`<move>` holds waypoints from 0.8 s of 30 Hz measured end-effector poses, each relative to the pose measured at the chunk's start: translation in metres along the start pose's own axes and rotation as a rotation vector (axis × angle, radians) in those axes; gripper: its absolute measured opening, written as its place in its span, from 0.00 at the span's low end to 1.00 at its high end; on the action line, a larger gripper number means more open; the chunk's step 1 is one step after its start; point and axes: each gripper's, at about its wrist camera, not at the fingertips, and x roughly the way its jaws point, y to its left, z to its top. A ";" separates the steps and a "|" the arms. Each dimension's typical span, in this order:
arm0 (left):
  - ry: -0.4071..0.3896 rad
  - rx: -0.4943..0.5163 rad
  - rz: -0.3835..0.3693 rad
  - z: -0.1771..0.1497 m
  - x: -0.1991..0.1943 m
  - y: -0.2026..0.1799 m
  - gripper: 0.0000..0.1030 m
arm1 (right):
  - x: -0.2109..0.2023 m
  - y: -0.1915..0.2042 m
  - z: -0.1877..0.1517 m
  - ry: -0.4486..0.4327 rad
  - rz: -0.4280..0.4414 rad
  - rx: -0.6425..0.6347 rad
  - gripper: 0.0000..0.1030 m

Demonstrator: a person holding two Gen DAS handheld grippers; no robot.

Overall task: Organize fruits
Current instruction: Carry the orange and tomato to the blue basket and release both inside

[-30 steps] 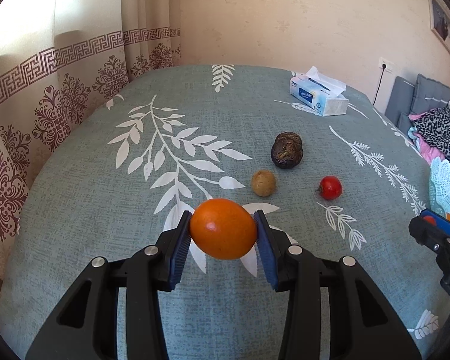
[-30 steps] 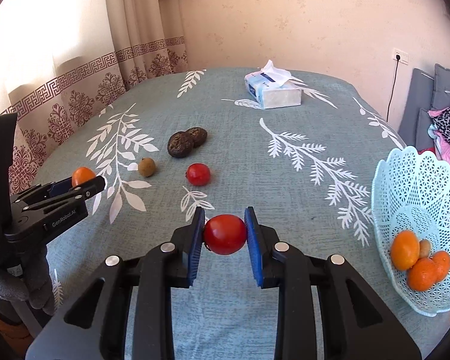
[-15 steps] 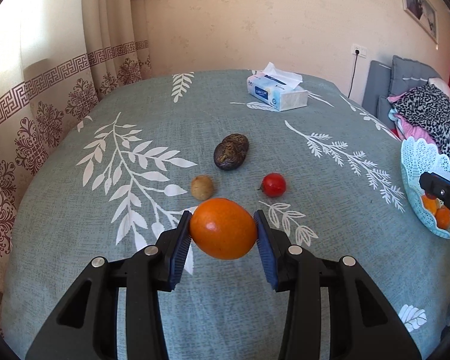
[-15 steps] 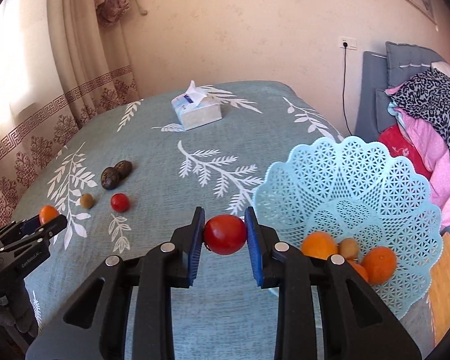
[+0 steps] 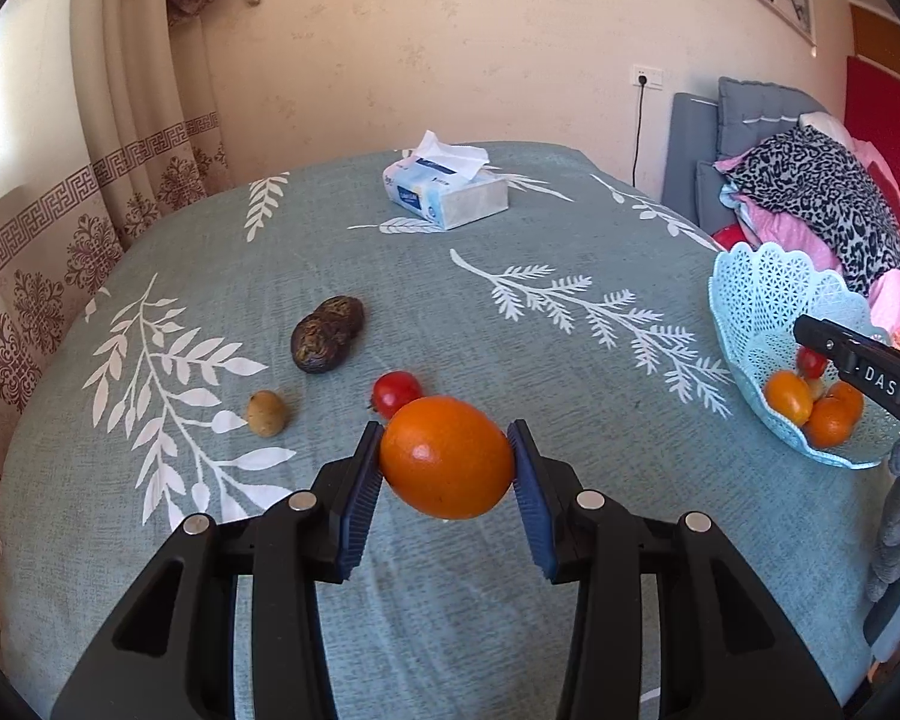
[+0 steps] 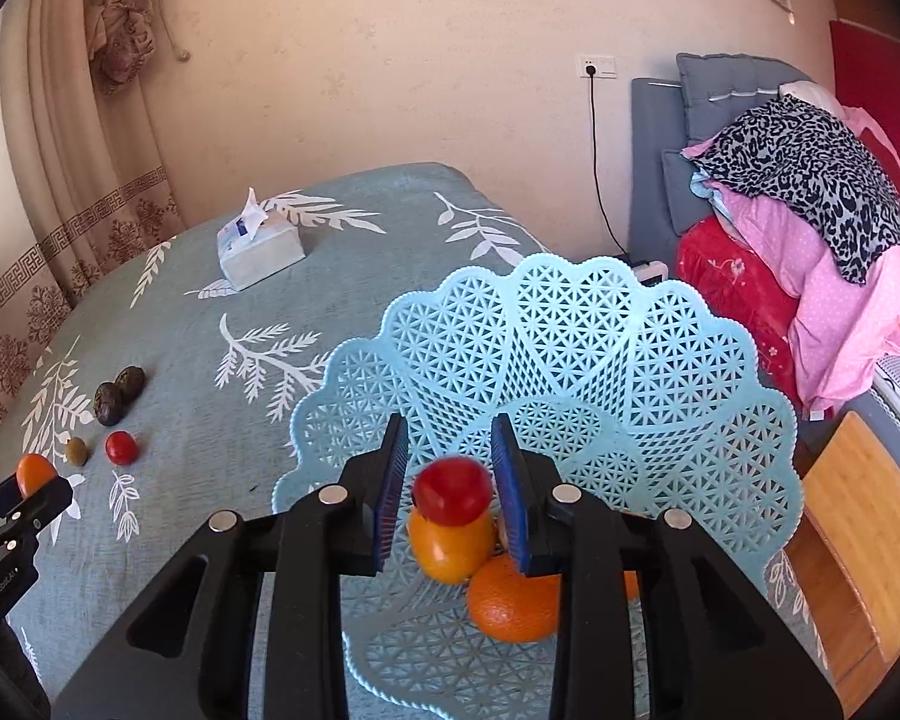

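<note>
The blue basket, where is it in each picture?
Left wrist view: the blue basket sits at the right edge, on the table's right side, behind the right tongs.
Right wrist view: it fills the middle, right behind the tongs.
Shared landmark: the tissue box, far side of the table.

Bright daylight enters from the curtained left side; both views are sharp, fisheye-bent with dark corners, shadows soft, one falling tomato [image 6: 452,491] blurred.
</note>
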 end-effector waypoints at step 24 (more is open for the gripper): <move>-0.030 0.160 -0.218 0.045 0.013 -0.112 0.41 | -0.014 -0.034 0.008 -0.080 -0.073 0.072 0.53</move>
